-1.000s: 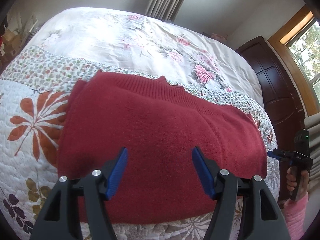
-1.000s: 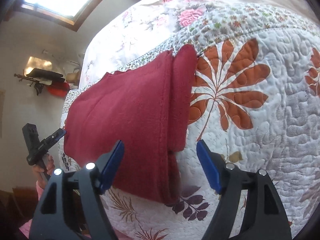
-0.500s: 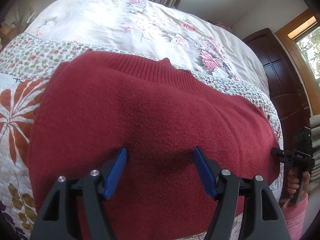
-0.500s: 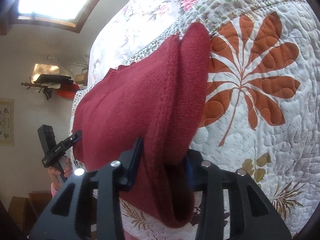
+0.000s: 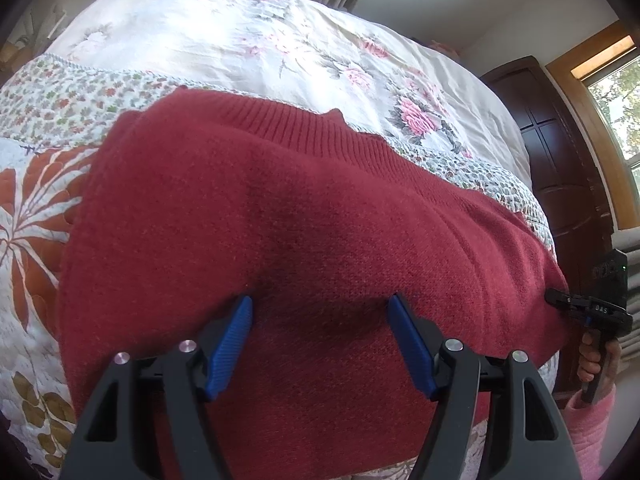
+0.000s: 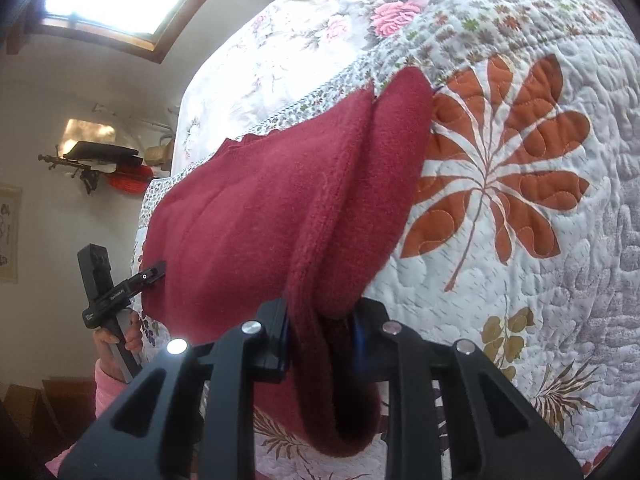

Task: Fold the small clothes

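Your right gripper (image 6: 320, 322) is clenched on the folded end of the red knit sweater (image 5: 304, 240), pinching several thick layers between its jaws. Your left gripper (image 5: 320, 344) stands released, jaws spread wide with the blue pads (image 5: 230, 346) pressed down on the sweater's broad middle and nothing between them. The sweater lies across the near edge of the quilted bedspread (image 6: 520, 240), with its ribbed hem toward the floral sheet (image 5: 240, 40).

The bunched end in the right jaws hangs partly over the bed edge, so if you lift now, a lower layer could slide out and the fold would open. Because the left jaws grasp nothing, a one-sided pull would likely drag the whole sweater askew across the quilt. If you close the left jaws where they sit, they may only pucker the top layer.
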Available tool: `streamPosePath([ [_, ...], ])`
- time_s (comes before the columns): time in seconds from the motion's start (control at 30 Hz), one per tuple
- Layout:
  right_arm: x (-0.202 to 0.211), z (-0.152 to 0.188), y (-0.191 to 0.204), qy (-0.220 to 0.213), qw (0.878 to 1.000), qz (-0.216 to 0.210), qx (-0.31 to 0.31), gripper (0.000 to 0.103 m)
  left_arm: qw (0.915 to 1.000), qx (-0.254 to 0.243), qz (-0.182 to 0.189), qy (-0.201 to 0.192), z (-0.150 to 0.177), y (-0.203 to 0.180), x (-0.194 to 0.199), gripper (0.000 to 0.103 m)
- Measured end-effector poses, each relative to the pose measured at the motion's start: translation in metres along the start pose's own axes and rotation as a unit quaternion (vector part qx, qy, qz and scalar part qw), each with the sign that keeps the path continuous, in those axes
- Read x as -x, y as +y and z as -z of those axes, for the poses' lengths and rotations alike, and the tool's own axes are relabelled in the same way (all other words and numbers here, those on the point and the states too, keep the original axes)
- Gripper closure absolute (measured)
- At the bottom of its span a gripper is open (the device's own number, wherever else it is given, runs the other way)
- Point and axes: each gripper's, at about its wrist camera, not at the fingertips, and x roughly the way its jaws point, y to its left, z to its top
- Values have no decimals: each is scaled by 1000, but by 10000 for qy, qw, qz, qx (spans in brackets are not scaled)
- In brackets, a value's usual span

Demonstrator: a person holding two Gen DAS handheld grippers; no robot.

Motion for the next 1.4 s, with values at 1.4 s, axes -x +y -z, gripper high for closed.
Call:
streamPosePath([
  [1.4, -111, -22, 237, 826, 9783, 199, 1892, 81, 9975, 241, 311, -579, 21, 48, 83, 28],
])
